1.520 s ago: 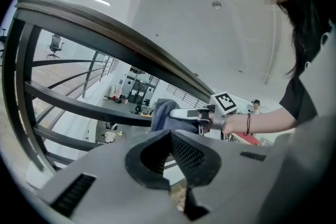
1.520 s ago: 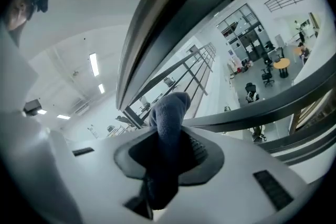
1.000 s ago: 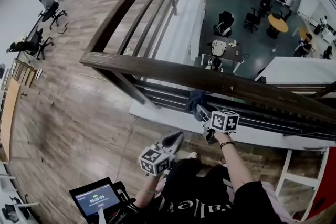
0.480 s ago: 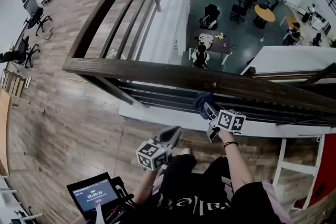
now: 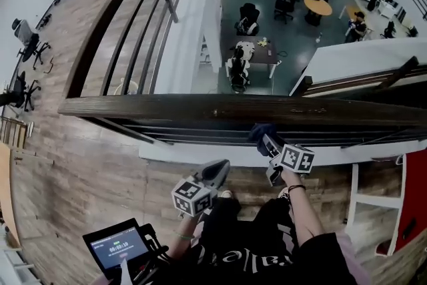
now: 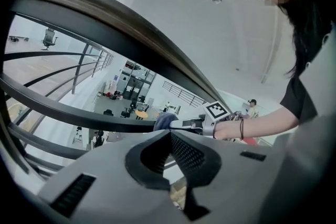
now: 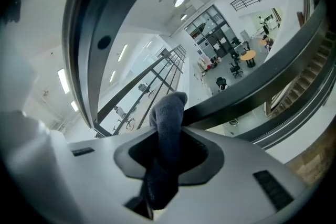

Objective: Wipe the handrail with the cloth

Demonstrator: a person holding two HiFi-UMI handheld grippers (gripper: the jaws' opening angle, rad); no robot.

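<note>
The dark wooden handrail (image 5: pixel 200 110) runs level across the head view, with metal bars below it. My right gripper (image 5: pixel 269 143) is just under its near edge, shut on a dark blue cloth (image 5: pixel 261 132) that sticks out past the jaws. I cannot tell whether the cloth touches the rail. In the right gripper view the cloth (image 7: pixel 168 113) stands up between the jaws of the right gripper (image 7: pixel 170 136), and the handrail (image 7: pixel 84 34) curves overhead. My left gripper (image 5: pixel 215 175) hangs lower and to the left, shut on nothing. The left gripper view shows the left gripper (image 6: pixel 170 134), the cloth (image 6: pixel 165 121) and the handrail (image 6: pixel 105 23).
Beyond the rail is a drop to a lower floor with desks and chairs (image 5: pixel 257 53). A second railing (image 5: pixel 123 10) runs away at the left along a wooden floor (image 5: pixel 60 163). A small screen (image 5: pixel 117 247) sits at my lower left. A red and white frame (image 5: pixel 400 203) stands at right.
The head view has swung, so the handrail now lies level across the picture instead of slanting. Both grippers stay just below it, the right one still holding the cloth.
</note>
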